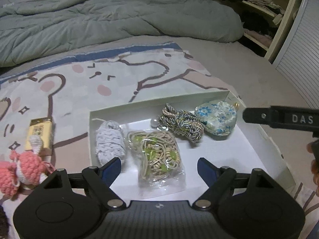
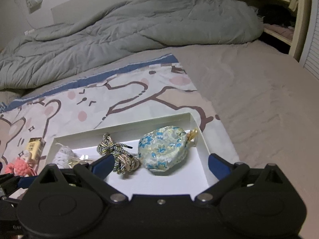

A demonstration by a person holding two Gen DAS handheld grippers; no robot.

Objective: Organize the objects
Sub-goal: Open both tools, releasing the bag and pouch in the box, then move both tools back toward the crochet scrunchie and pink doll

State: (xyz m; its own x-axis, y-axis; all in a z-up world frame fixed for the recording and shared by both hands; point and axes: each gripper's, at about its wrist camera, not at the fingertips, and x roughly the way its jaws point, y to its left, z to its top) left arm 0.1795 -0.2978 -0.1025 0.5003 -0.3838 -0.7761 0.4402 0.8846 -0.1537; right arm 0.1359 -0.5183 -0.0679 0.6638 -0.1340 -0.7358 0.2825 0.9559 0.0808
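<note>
Setting: home bedroom. Evidence: bed with rumpled grey-green duvet [image 1: 103,18] across upper frame; cartoon bear blanket [image 1: 83,79] at centre left; open shelves of folded clothes [image 1: 259,6] upper right; beige sheet [image 2: 259,99] at right.

white box [image 1: 265,139], blue-flowered pouch [image 2: 164,150], pink crochet [image 1: 22,169]

matt white cardboard box [image 1: 265,137] holds a glossy brocade pouch [image 1: 216,118], shiny twisted cord [image 1: 184,124], fuzzy grey crochet piece [image 1: 109,141], and a crinkly clear plastic bag [image 1: 159,157]; beside the box, pink rough yarn toy [image 1: 18,171].
</note>
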